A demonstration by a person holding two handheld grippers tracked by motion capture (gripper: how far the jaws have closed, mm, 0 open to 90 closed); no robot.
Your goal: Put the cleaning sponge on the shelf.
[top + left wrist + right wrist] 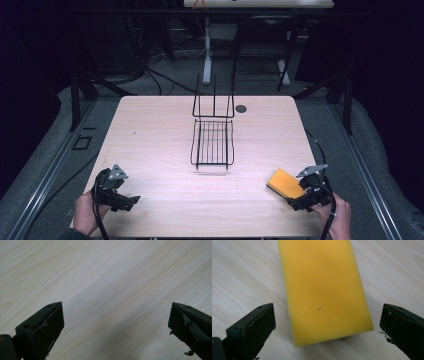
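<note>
Sponge (324, 290) fills right gripper (327, 322) view between wide-open jaws, seemingly untouched; left gripper (116, 320) jaws open over bare table (112, 277).

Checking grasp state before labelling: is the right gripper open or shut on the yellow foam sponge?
Open. The right gripper has its jaws wide apart, the yellow foam sponge lying between them on the wooden table, untouched.

A pale wooden table (150, 130) carries a black wire rack (213, 142) and a yellow sponge (284, 183).

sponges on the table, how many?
1. The yellow sponge lies flat at the table's near right corner, just ahead of the open right hand-held gripper, apart from the wire rack.
</note>
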